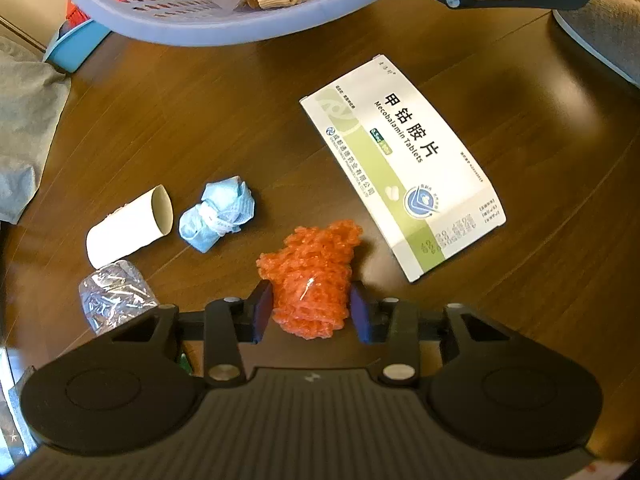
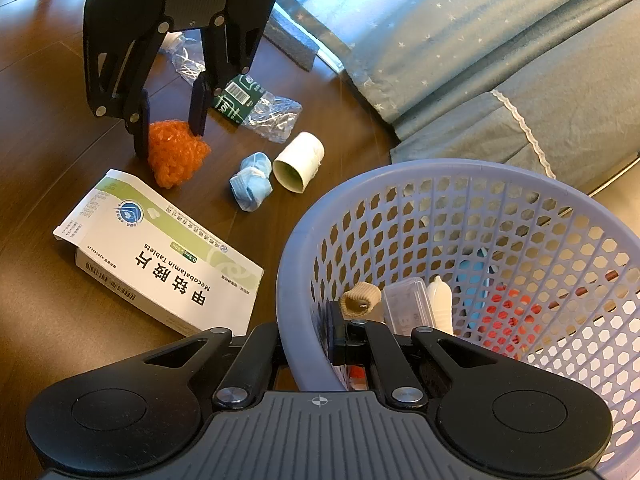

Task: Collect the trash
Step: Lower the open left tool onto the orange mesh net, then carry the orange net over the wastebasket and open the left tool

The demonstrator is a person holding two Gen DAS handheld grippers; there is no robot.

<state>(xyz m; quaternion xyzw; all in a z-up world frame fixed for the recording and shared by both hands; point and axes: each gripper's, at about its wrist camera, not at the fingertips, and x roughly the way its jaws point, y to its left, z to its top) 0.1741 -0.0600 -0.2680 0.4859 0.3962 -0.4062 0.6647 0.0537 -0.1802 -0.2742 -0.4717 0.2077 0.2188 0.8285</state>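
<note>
On the wooden surface (image 1: 168,120), the left gripper (image 1: 311,310) straddles the orange mesh wad (image 1: 310,276), its pads pressing the wad's sides. The right gripper (image 2: 308,344) is pressed together on the rim of the lavender basket (image 2: 296,280), steadying it. The basket already holds several discarded items. Still outside it lie the tablet box (image 1: 400,164), the blue crumpled mask (image 1: 218,214), the cardboard tube (image 1: 128,226) and the clear plastic wrapper (image 1: 114,294). By this count, the task is partly complete.
</note>
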